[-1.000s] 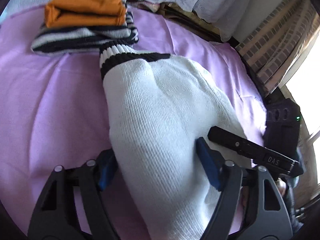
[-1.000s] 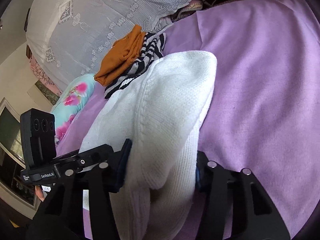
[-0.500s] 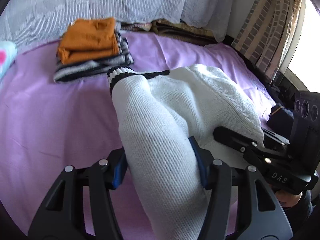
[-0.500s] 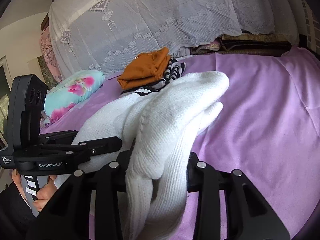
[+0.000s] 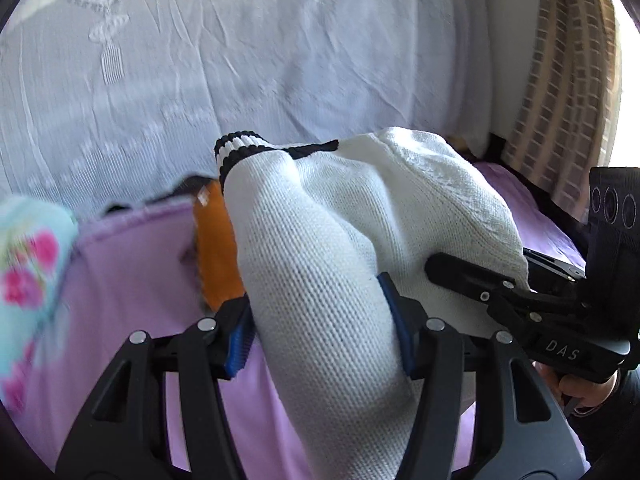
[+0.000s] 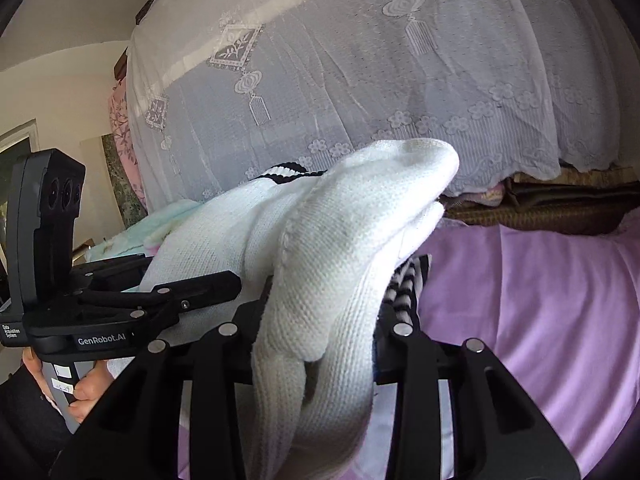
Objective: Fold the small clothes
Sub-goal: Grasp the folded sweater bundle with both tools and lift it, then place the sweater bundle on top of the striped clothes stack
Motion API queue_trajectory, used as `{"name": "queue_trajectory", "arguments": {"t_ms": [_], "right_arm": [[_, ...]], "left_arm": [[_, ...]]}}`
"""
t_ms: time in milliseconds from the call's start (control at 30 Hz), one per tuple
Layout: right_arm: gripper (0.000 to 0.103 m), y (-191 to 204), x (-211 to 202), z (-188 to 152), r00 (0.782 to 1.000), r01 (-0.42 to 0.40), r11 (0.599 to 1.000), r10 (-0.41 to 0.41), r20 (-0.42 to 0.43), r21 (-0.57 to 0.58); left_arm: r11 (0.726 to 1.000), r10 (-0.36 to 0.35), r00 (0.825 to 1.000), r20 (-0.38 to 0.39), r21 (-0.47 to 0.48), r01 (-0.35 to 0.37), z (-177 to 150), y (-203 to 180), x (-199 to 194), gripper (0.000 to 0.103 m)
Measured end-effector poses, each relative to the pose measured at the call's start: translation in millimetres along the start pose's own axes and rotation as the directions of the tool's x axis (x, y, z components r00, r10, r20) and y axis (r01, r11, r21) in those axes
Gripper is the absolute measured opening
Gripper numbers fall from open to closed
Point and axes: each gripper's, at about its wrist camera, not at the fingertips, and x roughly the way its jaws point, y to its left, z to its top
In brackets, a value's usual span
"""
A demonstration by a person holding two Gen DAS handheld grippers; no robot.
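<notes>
**White knit garment held up in both grippers**

Left gripper (image 5: 320, 320): jaws closed onto a thick fold of the white knit garment (image 5: 360, 216), blue pads (image 5: 394, 320) pressed into the cloth on either side. Black-and-white striped cuff (image 5: 240, 152) sticks up at the far end of the fold.

Right gripper (image 6: 320, 332): likewise clamped on a bunched part of the same garment, cloth filling the gap between its fingers and drooping below them.

The garment spans between the two grippers, lifted above the purple bedsheet (image 6: 540, 300); the view is motion-blurred at left.

Beyond it on the bed: an orange folded cloth (image 5: 216, 252), partly hidden behind the knit, and a black-and-white striped cloth (image 6: 408, 284) just past the right gripper. A floral pillow (image 5: 28, 264) lies at the left edge. White lace curtain (image 6: 360, 80) behind the bed.
</notes>
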Motion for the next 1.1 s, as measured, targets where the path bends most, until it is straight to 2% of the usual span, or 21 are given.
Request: {"name": "queue_trajectory", "arguments": {"t_ms": [200,333,400,433,467,500,533,567,633,700,800,1100], "right_arm": [[0.037,-11,84,51,0.999,-0.002,0.999,0.003,0.032,-0.040],[0.037,-25,135,59,1.000,-0.005,1.000,0.005,0.025,-0.005],[0.038,-36,161,52,1.000,-0.006,0.999,0.007,-0.013,0.033],[0.039,-47,179,43,0.998,-0.001,0.997,0.005,-0.061,0.072],[0.042,-55,195,31,0.993,0.023,0.995,-0.011,-0.119,0.096],[0.045,-64,212,14,0.978,0.071,0.990,-0.046,-0.201,0.119],[0.049,-71,220,0,0.971,0.085,0.985,-0.048,-0.235,0.148],[0.052,-78,222,-8,0.974,0.076,0.981,-0.034,-0.224,0.181],[0.052,-76,221,-6,0.974,0.085,0.980,-0.044,-0.221,0.179],[0.052,-70,222,-1,0.968,0.109,0.985,-0.074,-0.238,0.137],[0.053,-71,222,-1,0.968,0.107,0.983,-0.069,-0.243,0.150],[0.055,-74,221,-8,0.974,0.107,0.981,-0.071,-0.213,0.159]], "left_arm": [[0.998,0.066,0.997,0.037,-0.026,-0.065,46,53,51,0.057],[0.994,0.093,0.995,0.023,-0.057,-0.091,60,87,94,0.057],[0.991,0.104,0.995,-0.004,-0.081,-0.104,56,102,116,0.058],[0.990,0.107,0.994,-0.025,-0.086,-0.109,52,107,128,0.058],[0.989,0.112,0.992,-0.064,-0.094,-0.118,42,114,145,0.060],[0.987,0.115,0.988,-0.102,-0.098,-0.125,34,119,160,0.063],[0.986,0.121,0.983,-0.137,-0.095,-0.134,21,122,174,0.070],[0.983,0.154,0.977,-0.148,-0.080,-0.167,7,123,187,0.080],[0.976,0.192,0.976,-0.104,-0.085,-0.201,-3,123,187,0.089],[0.976,0.171,0.979,-0.113,-0.117,-0.184,-2,128,189,0.089],[0.975,0.147,0.982,-0.120,-0.148,-0.164,0,139,191,0.092],[0.964,0.229,0.969,-0.097,-0.114,-0.239,-4,124,187,0.099]]}}
